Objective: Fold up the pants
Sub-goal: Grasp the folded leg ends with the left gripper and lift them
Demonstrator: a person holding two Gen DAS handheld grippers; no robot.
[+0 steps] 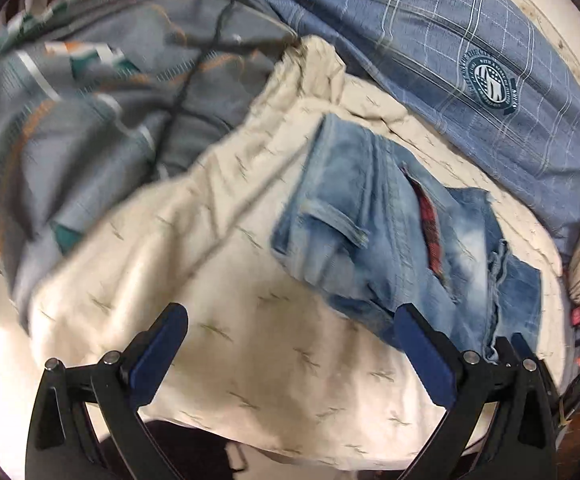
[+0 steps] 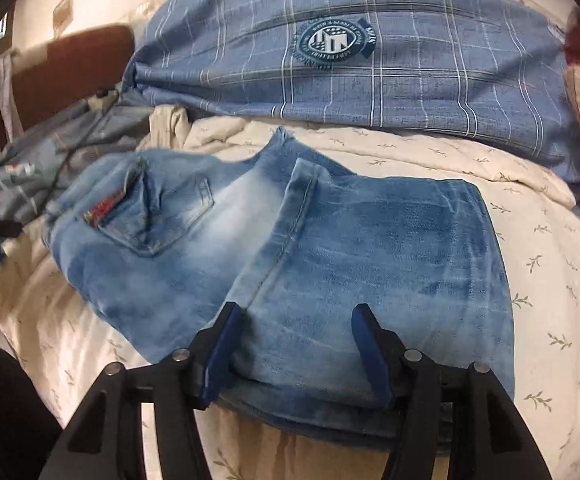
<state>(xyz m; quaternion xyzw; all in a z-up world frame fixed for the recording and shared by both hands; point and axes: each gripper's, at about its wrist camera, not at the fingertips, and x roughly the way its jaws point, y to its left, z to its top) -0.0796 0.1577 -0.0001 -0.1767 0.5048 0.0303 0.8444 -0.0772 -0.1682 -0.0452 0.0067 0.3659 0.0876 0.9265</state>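
The jeans [image 2: 250, 240] lie folded on the cream leaf-print bedspread [image 2: 549, 280], in front of a blue plaid pillow [image 2: 369, 80] with a round crest.

In the right wrist view the near edge of the denim runs under the black gripper body and is cut off there. The right gripper [image 2: 295, 320] has its 2 blue-padded fingers spread apart over the folded leg panel, released, with no cloth pinched between them. This view shows the back pocket and a red patch at the waist end, at the left, but blur softens the stitching.

The left wrist view is motion-blurred throughout. The left gripper [image 1: 290, 320] stands wide open above bare bedspread, grasping nothing; its right finger [image 1: 421, 344] overlaps the jeans [image 1: 389, 220] in the picture, and I cannot tell whether it touches them. Only this view shows the grey patterned blanket [image 1: 90, 120] with a dark cord [image 1: 206, 60] lying across it, bunched at the left.
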